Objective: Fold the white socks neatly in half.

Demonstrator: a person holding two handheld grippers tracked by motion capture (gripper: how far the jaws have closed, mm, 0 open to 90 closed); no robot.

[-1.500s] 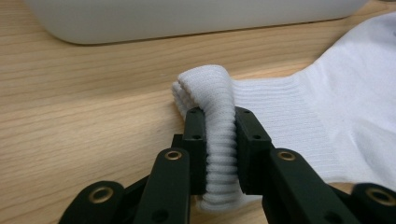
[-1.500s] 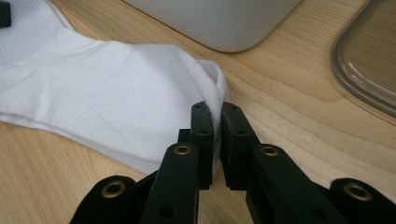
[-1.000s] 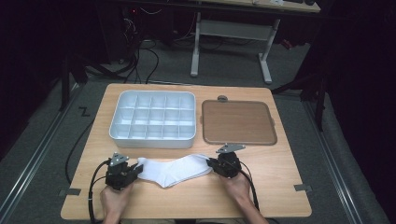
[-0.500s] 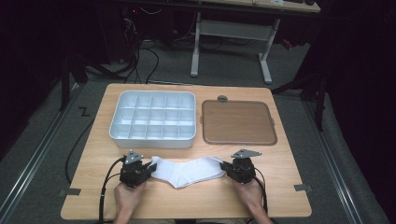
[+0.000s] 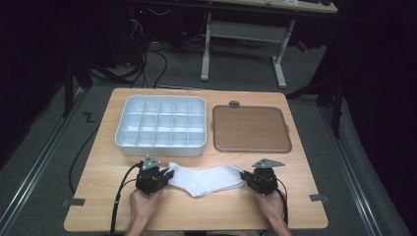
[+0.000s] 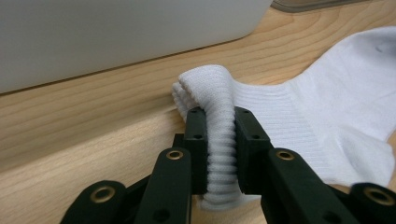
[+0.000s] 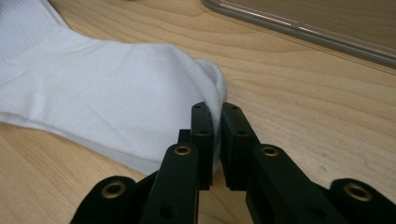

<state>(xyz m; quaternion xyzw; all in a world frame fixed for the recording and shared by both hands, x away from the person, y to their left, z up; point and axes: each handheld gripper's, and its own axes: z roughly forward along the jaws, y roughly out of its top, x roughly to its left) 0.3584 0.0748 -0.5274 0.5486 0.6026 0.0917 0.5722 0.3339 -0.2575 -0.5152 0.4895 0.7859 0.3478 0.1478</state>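
Observation:
A white sock (image 5: 206,179) lies stretched across the front of the wooden table (image 5: 295,206), between my two grippers. My left gripper (image 5: 167,175) is shut on the sock's ribbed cuff (image 6: 219,140), which is bunched between its black jaws. My right gripper (image 5: 244,178) is shut on the toe end (image 7: 212,100), where a thin fold of cloth is pinched between its pads. Both hands rest low on the table near its front edge.
A white compartment tray (image 5: 161,125) with several empty cells stands behind the left gripper. To its right lies a brown flat tray (image 5: 251,129) with a grey rim. Bare wood lies in front of the sock and at both sides.
Both grippers have moved with the sock to the right and a little toward the front edge. The sock now lies more stretched out between them.

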